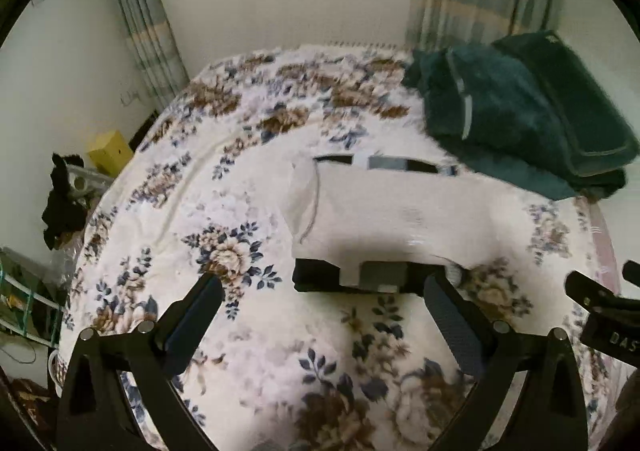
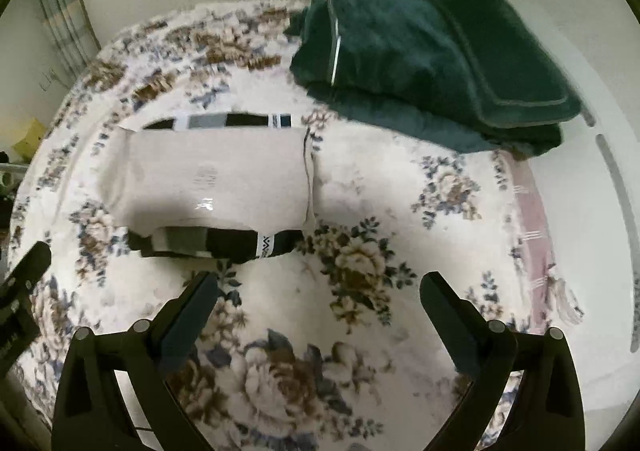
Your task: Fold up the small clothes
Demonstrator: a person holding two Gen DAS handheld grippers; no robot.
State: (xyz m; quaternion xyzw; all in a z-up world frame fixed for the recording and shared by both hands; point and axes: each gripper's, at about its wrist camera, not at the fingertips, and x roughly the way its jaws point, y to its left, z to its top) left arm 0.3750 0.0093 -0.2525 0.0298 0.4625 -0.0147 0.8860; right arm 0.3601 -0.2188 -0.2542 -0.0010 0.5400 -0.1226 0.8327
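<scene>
One small garment, a beige cloth piece with a black, grey and white striped band (image 2: 212, 175), is lying flat in the middle of the floral bedspread (image 2: 360, 271), already doubled into a tidy rectangle, so most of the folding is looking finished. Maybe one more fold or a smoothing is remaining. Both grippers are hovering just before it: the left gripper (image 1: 324, 293) and the right gripper (image 2: 320, 289) are both standing wide apart, grasping nothing. A folded dark green blanket (image 2: 432, 59) is resting beyond.
</scene>
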